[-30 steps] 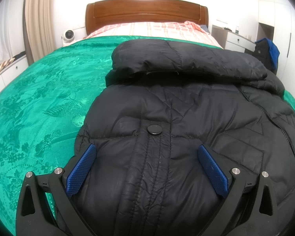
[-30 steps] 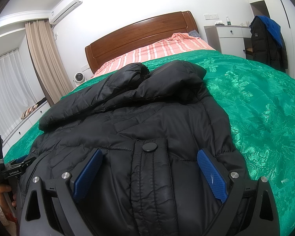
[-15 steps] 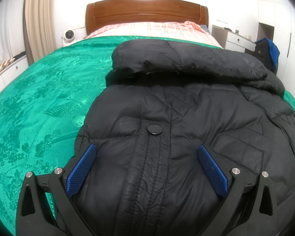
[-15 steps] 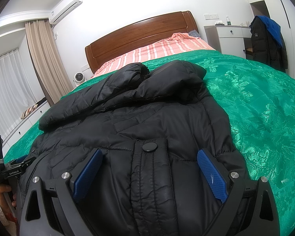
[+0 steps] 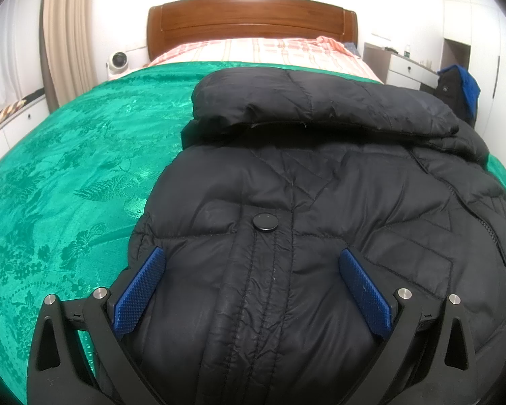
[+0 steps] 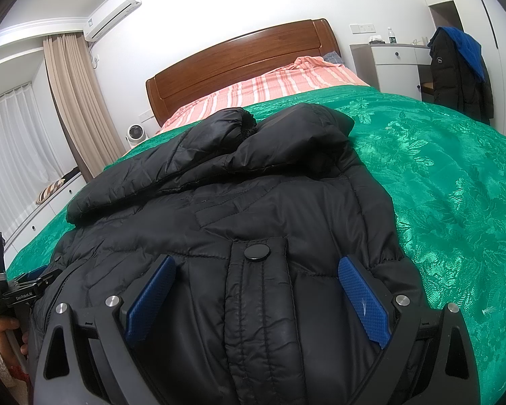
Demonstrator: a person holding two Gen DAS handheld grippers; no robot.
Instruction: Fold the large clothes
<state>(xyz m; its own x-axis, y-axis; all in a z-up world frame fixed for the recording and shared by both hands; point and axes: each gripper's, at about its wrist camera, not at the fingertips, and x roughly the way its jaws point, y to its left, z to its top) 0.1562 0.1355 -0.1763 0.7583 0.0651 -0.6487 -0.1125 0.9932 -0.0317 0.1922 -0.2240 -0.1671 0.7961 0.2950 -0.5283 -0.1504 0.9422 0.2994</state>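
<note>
black quilted jacket (image 5: 320, 202), green floral bedspread (image 5: 67, 185), pink striped sheet (image 6: 270, 84), blue gripper pads (image 5: 138, 287).

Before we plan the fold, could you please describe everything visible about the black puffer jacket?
The black puffer jacket is quilted, slightly shiny nylon by its look, lying flat on the green bedspread. Both sleeves are folded across its top, and a round snap closes a pocket flap. The open left gripper and right gripper straddle its near edge.

White walls surround a wooden headboard (image 6: 239, 64), beige curtains (image 6: 74, 101), a wall air conditioner (image 6: 113, 17) and white drawers (image 6: 393, 62).
</note>
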